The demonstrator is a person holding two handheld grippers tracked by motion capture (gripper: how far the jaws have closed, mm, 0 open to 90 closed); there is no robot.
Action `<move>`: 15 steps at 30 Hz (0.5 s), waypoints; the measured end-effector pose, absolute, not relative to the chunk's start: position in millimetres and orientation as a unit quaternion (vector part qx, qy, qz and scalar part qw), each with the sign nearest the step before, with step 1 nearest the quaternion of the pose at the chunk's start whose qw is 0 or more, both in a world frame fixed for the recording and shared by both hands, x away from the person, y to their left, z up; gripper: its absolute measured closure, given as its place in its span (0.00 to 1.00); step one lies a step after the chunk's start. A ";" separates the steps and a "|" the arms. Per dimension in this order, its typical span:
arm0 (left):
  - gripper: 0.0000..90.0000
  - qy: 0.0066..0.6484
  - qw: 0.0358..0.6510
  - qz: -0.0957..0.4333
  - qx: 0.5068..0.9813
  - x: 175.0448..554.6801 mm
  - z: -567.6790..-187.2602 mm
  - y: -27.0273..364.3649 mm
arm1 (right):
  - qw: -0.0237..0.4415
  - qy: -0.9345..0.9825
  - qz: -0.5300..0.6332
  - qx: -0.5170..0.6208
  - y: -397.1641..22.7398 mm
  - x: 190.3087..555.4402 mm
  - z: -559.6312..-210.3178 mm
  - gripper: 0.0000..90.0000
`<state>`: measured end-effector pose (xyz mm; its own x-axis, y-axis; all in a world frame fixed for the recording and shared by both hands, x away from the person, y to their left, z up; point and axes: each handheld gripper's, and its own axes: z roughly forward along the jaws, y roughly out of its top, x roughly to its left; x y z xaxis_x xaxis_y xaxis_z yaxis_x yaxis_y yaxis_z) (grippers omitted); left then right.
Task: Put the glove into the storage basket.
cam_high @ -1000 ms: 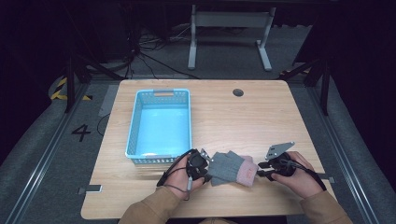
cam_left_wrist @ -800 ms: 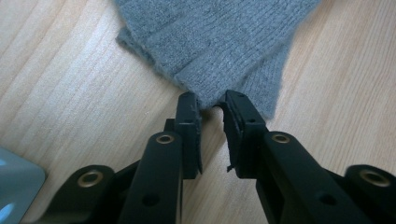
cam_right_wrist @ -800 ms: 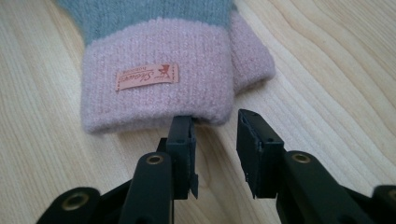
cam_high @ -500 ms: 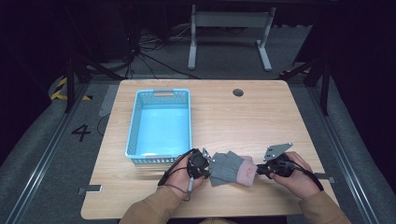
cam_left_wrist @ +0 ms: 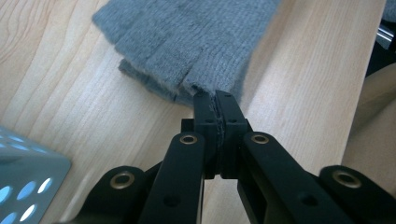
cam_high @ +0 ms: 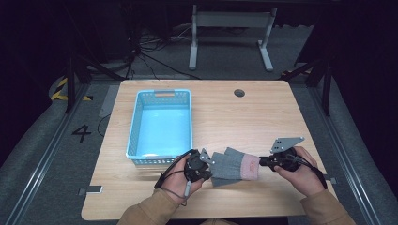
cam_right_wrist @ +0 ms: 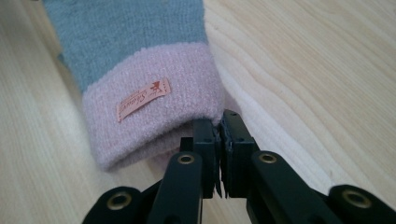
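A grey knit glove (cam_high: 230, 164) with a pink cuff (cam_high: 251, 167) lies flat on the wooden table (cam_high: 244, 122) near its front edge. My left gripper (cam_high: 207, 162) is at the glove's finger end, and in the left gripper view its jaws are shut on the tip of a grey finger (cam_left_wrist: 205, 79). My right gripper (cam_high: 263, 162) is at the cuff end. The right gripper view has its jaws pressed together on the lower corner of the pink cuff (cam_right_wrist: 149, 116), which carries a small orange label (cam_right_wrist: 142, 99). Both hands rest low at the table.
A light blue perforated basket (cam_high: 136, 126) stands on the table's left half, just behind my left gripper; its corner (cam_left_wrist: 28, 177) appears in the left gripper view. A cable hole (cam_high: 239, 93) sits near the table's far edge. Bare wood lies to the right of and behind the glove.
The right gripper has edged slightly left, in to the cuff. The left gripper and the glove have stayed put.
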<state>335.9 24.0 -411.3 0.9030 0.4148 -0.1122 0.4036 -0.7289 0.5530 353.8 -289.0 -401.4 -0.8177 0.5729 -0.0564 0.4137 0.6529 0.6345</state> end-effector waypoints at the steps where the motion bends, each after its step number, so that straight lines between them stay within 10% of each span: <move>1: 0.99 0.219 0.293 0.008 0.931 335.4 -411.4 23.4 | 0.129 0.900 0.313 0.276 -287.8 356.4 -401.8 0.96; 15: 0.99 0.197 0.261 -0.035 0.945 332.5 -425.8 12.0 | 0.120 0.902 0.306 0.279 -279.0 377.5 -421.8 0.96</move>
<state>332.5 12.0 -425.8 0.9201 0.3535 -0.1688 0.3900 -0.7867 0.4786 377.5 -279.0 -421.8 -0.8154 0.5770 -0.0470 0.4297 0.6576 0.6188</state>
